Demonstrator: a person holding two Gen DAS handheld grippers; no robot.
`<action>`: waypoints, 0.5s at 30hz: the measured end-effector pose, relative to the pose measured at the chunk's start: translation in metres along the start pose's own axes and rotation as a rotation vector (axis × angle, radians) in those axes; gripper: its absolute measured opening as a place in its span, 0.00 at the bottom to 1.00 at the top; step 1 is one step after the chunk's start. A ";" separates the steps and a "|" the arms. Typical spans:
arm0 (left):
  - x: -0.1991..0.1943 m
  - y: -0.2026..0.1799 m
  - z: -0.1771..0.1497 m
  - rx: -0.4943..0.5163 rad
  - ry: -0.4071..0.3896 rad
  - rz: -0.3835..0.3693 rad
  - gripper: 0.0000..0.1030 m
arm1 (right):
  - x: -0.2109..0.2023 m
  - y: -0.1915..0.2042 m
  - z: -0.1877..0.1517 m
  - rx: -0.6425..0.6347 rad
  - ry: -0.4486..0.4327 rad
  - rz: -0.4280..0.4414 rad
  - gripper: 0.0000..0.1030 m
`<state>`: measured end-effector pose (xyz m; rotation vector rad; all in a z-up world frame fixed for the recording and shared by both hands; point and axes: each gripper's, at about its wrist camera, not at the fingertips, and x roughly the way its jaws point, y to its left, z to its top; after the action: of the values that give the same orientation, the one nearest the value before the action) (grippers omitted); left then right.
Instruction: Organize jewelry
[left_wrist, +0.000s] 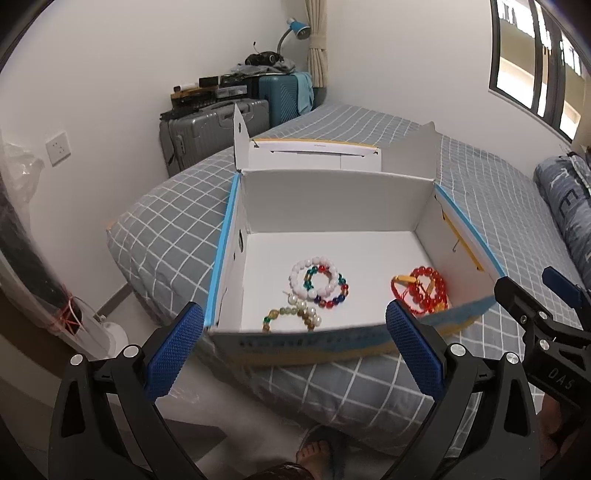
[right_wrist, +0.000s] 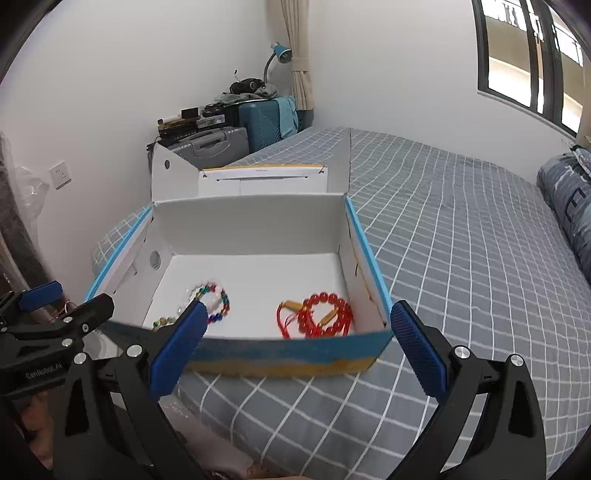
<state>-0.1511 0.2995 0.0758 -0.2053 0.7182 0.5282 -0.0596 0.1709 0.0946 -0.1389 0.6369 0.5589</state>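
**Both tools open in front of the jewelry box on the bed**

You hold your left tool (left_wrist: 293, 349) with its blue padded fingers (left_wrist: 173, 350) spread wide, nothing between them, just in front of the near wall of the open cardboard box (left_wrist: 332, 206). Your right tool (right_wrist: 295, 350) is spread the same way and grips nothing, also short of the box's near wall.

The box sits on the bed (left_wrist: 177, 229), on the grey checked cover near the bed's edge, with its lid flap (left_wrist: 314, 155) folded back and standing behind it. All the jewelry lies on the white floor of the box, towards the near side:

- a white bead bracelet (left_wrist: 304, 278) left of centre, overlapping a multicoloured bead bracelet (left_wrist: 338, 291) that touches it on its right
- a string of green, brown and pearl-like beads (left_wrist: 295, 315) just in front of those two, close to the near wall
- a red bead bracelet (left_wrist: 424, 291) with red cord and gold-coloured pieces in the near right corner, well apart from the others

From the right wrist view, your left finger pad (right_wrist: 179, 350) covers part of the left group, and the red bracelet lies between your two pads

Behind the bed, suitcases (left_wrist: 218, 129) stand against the wall with a blue desk lamp (left_wrist: 297, 29) above them
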 end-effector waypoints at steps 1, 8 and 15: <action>-0.001 0.000 -0.004 0.000 0.001 -0.008 0.95 | -0.001 0.000 -0.004 0.001 0.002 -0.002 0.93; -0.003 -0.006 -0.017 0.016 -0.017 0.060 0.94 | 0.007 0.002 -0.017 -0.013 0.055 0.005 0.93; 0.005 0.001 -0.022 0.002 0.014 0.035 0.94 | 0.011 0.007 -0.016 -0.018 0.054 0.000 0.93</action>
<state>-0.1610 0.2946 0.0567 -0.1947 0.7371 0.5600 -0.0646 0.1774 0.0753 -0.1715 0.6843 0.5624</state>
